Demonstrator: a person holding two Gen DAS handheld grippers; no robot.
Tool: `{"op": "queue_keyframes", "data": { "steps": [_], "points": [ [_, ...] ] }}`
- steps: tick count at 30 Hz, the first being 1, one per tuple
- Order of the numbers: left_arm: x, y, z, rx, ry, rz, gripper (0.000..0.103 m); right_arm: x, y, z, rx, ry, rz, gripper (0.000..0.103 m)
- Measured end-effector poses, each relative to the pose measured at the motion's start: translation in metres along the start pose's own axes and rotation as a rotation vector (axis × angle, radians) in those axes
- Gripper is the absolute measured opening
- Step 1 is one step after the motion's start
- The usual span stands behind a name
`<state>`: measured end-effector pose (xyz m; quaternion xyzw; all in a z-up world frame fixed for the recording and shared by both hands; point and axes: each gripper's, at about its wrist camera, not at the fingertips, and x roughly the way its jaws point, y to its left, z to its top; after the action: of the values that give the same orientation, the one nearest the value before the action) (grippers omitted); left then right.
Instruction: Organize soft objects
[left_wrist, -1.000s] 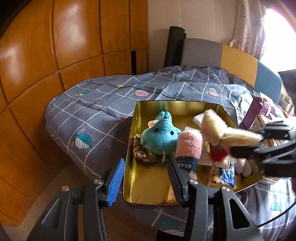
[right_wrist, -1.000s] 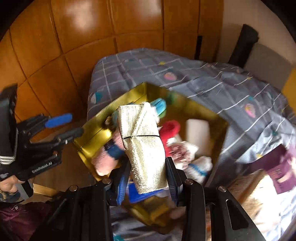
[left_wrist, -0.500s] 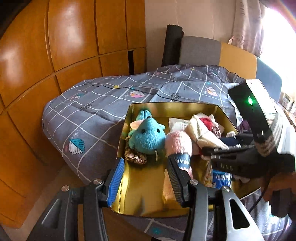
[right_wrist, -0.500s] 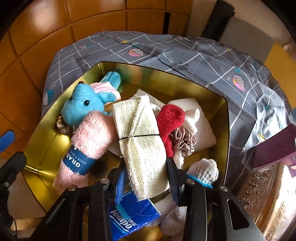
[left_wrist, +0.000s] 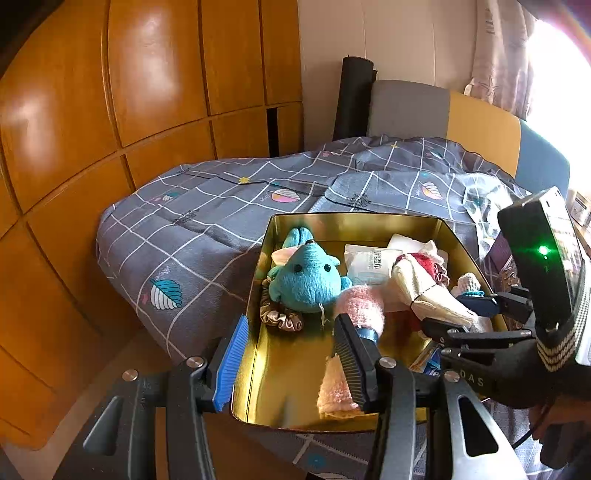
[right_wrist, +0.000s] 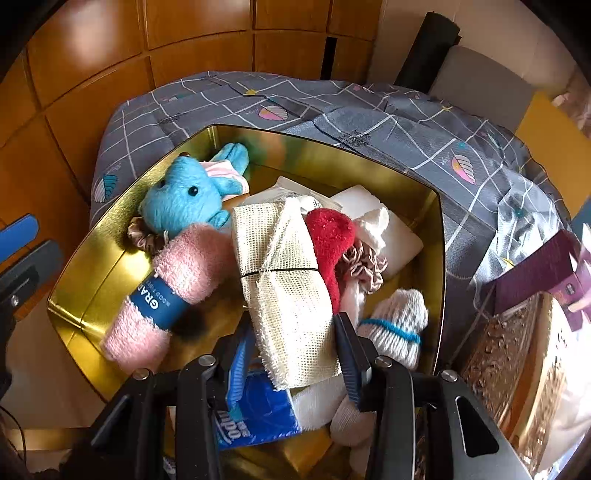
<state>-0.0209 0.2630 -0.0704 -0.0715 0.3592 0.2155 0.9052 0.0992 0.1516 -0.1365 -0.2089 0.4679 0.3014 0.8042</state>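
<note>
The cream mesh cloth bundle (right_wrist: 286, 291) lies in the gold tin (right_wrist: 373, 162) on the bed, between the pink towel roll (right_wrist: 173, 291) and red plush piece (right_wrist: 330, 240). The right claw (right_wrist: 295, 354) straddles it, jaws just easing apart. The left claw (left_wrist: 291, 354) hovers apart, empty, over the tin's near edge.

Blown-out window glare right, warm daylight, fisheye-bent edges

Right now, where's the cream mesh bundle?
In the right wrist view, the cream mesh bundle lies in the gold tin, between the pink towel roll and red plush.
</note>
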Motion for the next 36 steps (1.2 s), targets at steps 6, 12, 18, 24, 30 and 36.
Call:
{"op": "queue_keyframes", "data": {
  "steps": [6,12,18,24,30,36],
  "points": [
    [-0.006,-0.003,-0.001,0.004,-0.01,0.002,0.049,-0.014,-0.003,-0.007,0.042,-0.039,-0.007,0.058],
    [-0.015,-0.004,0.001,-0.002,-0.032,-0.005,0.057,-0.04,-0.005,-0.012,0.069,-0.12,-0.048,0.07],
    [-0.027,-0.014,0.004,0.015,-0.066,-0.007,0.061,-0.074,-0.005,-0.027,0.113,-0.249,-0.126,0.082],
    [-0.032,-0.018,0.005,0.013,-0.072,-0.002,0.062,-0.094,-0.011,-0.038,0.165,-0.313,-0.178,0.086],
    [-0.034,-0.02,0.004,0.014,-0.076,0.016,0.062,-0.101,-0.018,-0.046,0.2,-0.337,-0.202,0.087],
    [-0.037,-0.022,0.004,0.025,-0.089,0.032,0.062,-0.103,-0.022,-0.051,0.222,-0.346,-0.206,0.087]
  ]
}}
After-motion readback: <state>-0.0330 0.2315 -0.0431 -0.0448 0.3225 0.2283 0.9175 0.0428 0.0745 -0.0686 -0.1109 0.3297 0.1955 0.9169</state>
